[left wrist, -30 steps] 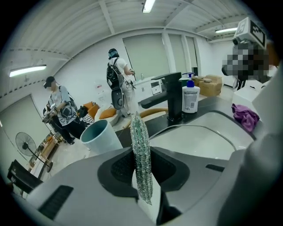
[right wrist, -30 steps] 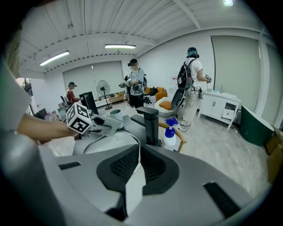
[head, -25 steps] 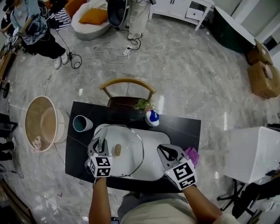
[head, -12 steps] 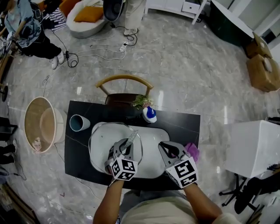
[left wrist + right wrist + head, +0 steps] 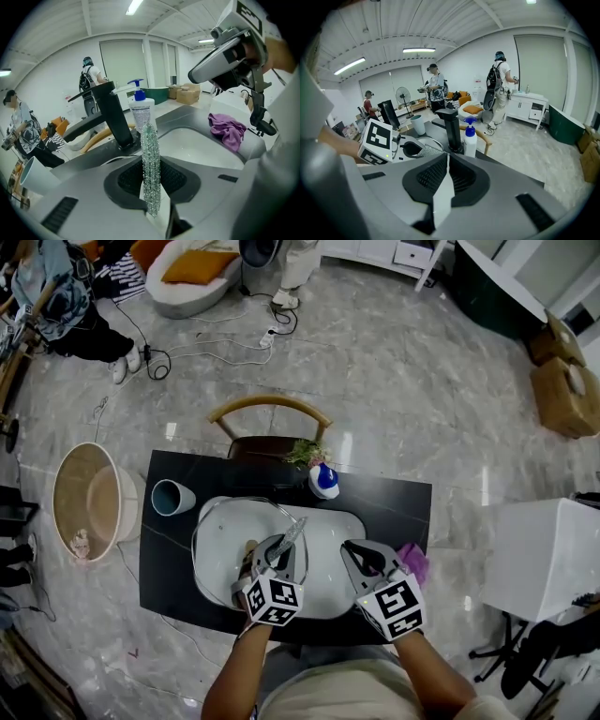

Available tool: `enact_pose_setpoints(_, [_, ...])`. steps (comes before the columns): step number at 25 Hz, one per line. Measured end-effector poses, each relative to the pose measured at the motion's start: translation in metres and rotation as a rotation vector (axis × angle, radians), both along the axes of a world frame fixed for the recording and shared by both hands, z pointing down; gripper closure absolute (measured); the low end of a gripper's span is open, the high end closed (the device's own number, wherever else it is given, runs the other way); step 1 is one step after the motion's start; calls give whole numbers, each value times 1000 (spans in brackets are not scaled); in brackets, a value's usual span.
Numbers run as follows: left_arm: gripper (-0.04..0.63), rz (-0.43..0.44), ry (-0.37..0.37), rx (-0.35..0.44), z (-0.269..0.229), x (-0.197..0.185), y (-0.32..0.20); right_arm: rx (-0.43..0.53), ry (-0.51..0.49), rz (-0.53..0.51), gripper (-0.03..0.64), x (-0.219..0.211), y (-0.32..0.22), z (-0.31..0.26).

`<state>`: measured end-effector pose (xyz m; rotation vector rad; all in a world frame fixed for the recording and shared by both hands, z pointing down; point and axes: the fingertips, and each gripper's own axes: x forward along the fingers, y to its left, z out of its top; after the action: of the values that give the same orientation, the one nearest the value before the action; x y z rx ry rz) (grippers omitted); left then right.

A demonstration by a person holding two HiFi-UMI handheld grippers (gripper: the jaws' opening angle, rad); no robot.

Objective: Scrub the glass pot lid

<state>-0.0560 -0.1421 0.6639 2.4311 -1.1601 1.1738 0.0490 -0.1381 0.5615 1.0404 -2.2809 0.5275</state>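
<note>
Clamping a narrow strip of silvery mesh scrubber (image 5: 151, 159), the 2 jaws of the left gripper (image 5: 152, 213) are pressed together on its lower end, and the strip stands up and out beyond their tips. The jaws of the right gripper (image 5: 440, 187) are closed on each other with nothing between them. From the head view, the left gripper is held over the right part of the glass pot lid (image 5: 220, 540), which lies flat in the left half of the white sink (image 5: 328, 526); whether the scrubber touches the glass cannot be told. The task is judged to be at an early stage: the scrubbing tool is in hand and brought to the lid, no foam or wiped track is seen on the glass, and the scrubbing itself appears to be left to do. The scrubber is a glittering woven metal mesh, limp yet rough. The lid is round, clear and smooth, with a thin bright rim and a small brown knob (image 5: 251, 549) at its centre. The sink is a glossy rounded oblong set on a dark matte table (image 5: 169, 559). A soft crumpled purple cloth (image 5: 412, 563) lies beside the sink, near the right gripper, and a blue-capped soap bottle (image 5: 323, 481) stands behind the sink.
</note>
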Motion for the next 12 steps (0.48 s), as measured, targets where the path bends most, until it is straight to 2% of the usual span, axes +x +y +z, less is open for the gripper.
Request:
enact_pose_setpoints(8, [508,-17,5,-4,0,-4,-1,-2,3,-1,589,1,-1,1])
enact_pose_setpoints(12, [508,-46,0,-11,1,-19,0,-1,4,-6,589,-1,-1,2])
